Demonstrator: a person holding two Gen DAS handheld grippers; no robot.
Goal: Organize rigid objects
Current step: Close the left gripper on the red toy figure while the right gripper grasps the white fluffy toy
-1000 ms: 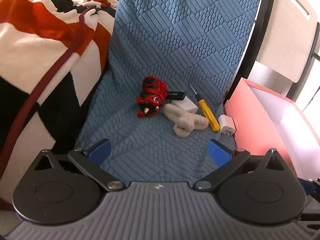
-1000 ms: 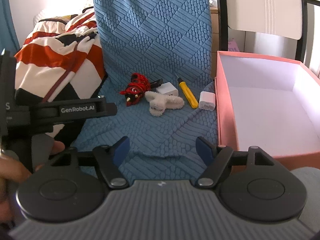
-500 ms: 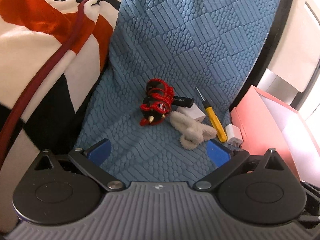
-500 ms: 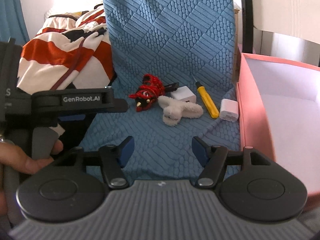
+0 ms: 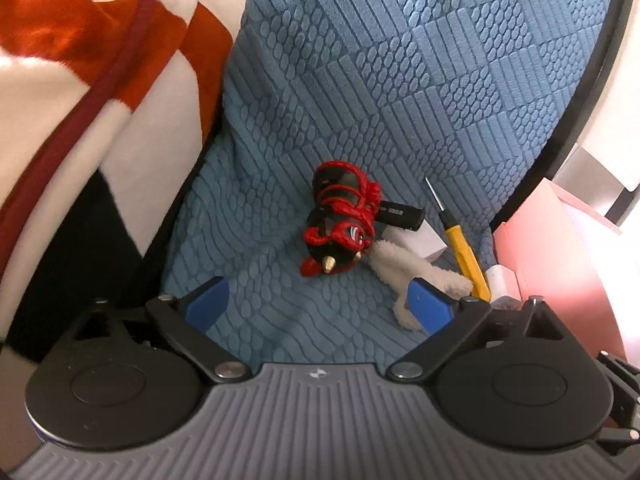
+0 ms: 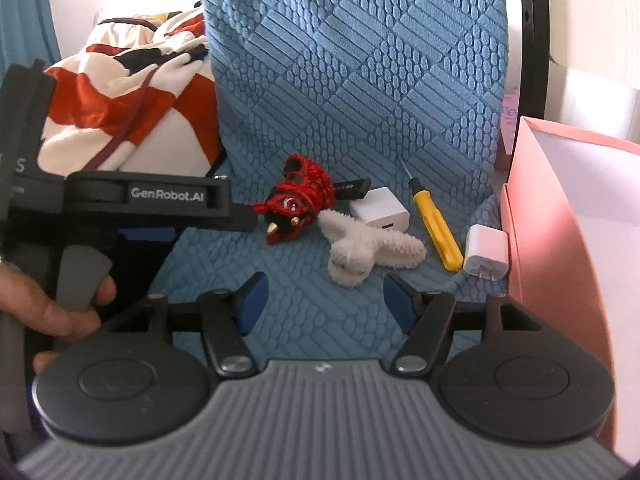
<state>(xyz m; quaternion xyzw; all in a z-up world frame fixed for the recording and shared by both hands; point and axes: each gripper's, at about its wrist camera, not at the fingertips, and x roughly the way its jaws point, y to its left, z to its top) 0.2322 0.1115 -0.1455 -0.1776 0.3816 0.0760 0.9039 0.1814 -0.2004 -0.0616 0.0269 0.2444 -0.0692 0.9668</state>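
Note:
On the blue textured cover [image 6: 360, 92] lie a red and black toy figure [image 6: 298, 204], a black USB stick [image 6: 352, 188], a white charger cube [image 6: 380, 212], a white fluffy plush [image 6: 368, 250], a yellow screwdriver [image 6: 434, 224] and a second white charger [image 6: 486, 252]. The toy figure [image 5: 340, 224], the plush [image 5: 416, 272] and the screwdriver [image 5: 464, 248] also show in the left wrist view. My left gripper [image 5: 318, 306] is open and empty, just short of the toy figure. My right gripper [image 6: 324, 298] is open and empty, just short of the plush.
A pink box [image 6: 560, 216] with a white inside stands open at the right, next to the second charger. A red, white and black blanket [image 5: 80, 80] is heaped at the left. The left gripper body [image 6: 140, 200] is in the right wrist view's left side.
Both grippers have moved forward toward the pile of objects, which now looks larger. Both stay open. No object has moved.

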